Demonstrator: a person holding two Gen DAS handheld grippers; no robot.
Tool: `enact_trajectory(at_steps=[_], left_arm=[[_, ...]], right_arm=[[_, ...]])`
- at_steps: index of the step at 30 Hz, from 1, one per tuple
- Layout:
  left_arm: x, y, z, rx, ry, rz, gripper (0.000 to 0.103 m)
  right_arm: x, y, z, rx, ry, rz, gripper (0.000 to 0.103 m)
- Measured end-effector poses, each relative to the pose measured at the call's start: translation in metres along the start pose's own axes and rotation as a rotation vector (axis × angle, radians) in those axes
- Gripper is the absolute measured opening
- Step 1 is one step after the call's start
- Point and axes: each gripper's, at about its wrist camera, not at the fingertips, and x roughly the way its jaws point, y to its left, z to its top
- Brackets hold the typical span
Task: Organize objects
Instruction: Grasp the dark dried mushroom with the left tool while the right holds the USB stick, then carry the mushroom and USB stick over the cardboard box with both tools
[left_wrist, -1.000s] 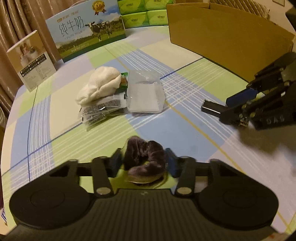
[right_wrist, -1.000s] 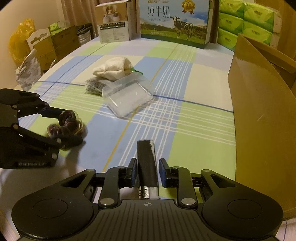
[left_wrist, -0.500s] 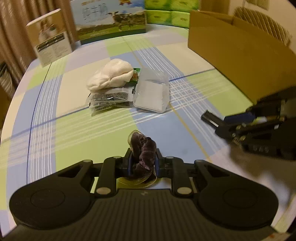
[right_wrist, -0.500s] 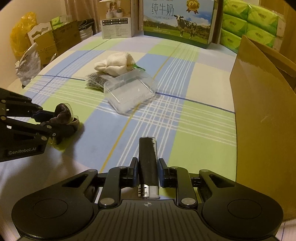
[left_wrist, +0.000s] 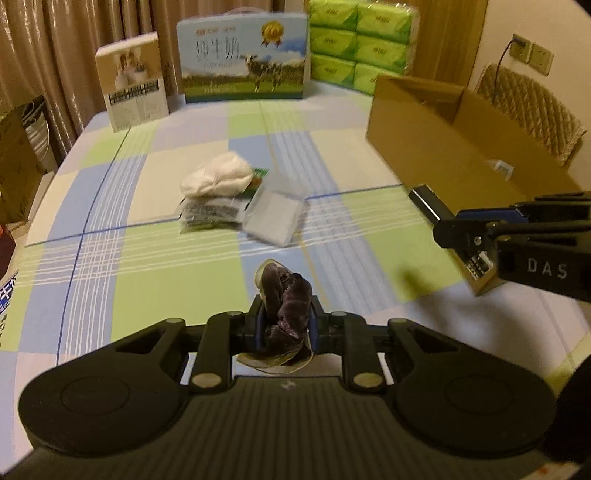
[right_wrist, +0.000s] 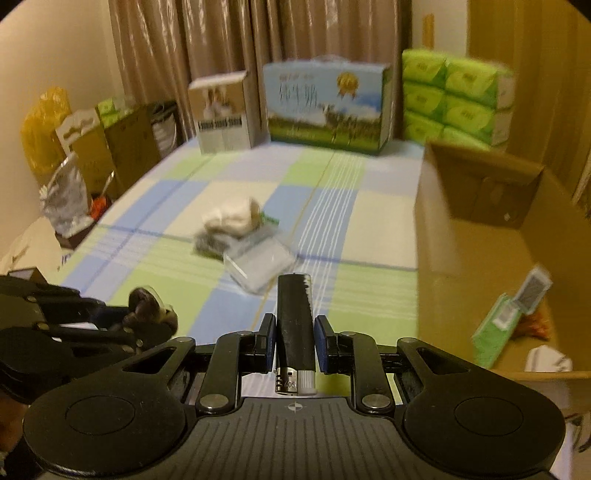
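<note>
My left gripper (left_wrist: 285, 320) is shut on a dark purple scrunchie (left_wrist: 288, 306) and holds it above the checked tablecloth; it also shows in the right wrist view (right_wrist: 147, 317). My right gripper (right_wrist: 294, 339) is shut on a black lighter (right_wrist: 295, 325), lifted beside the open cardboard box (right_wrist: 436, 236). The lighter (left_wrist: 428, 203) and right gripper (left_wrist: 465, 229) show at the right of the left wrist view, in front of the box (left_wrist: 424, 136). A white cloth bundle (left_wrist: 218, 179), a dark packet (left_wrist: 210, 214) and a clear plastic container (left_wrist: 275, 218) lie mid-table.
A milk carton box (left_wrist: 243, 62), a small printed box (left_wrist: 135, 81) and green tissue packs (left_wrist: 362, 44) stand along the far edge. Inside the cardboard box lie a green pack (right_wrist: 498, 332) and a card pack (right_wrist: 533, 288). Bags and boxes (right_wrist: 74, 147) crowd the left side.
Both grippers have risen from the table with their objects. The left gripper closed on the scrunchie. The right gripper moved toward the cardboard box, so its inside shows now.
</note>
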Motion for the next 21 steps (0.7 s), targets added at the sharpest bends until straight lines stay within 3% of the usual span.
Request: enact_trajectory(at_steps=[10,21], left_arm=[[-0.057,-0.048,0.013,0.02,-0.052,-0.04,0.018],[-0.084,-0.095,0.024,0.066,-0.081,-0.081,0.018]], right_arm=[[-0.071,-0.024,-0.003,0.047,-0.045,-0.051,0.019],[-0.126,-0.063,-0.01,0.103,-0.094,-0.116,0.019]])
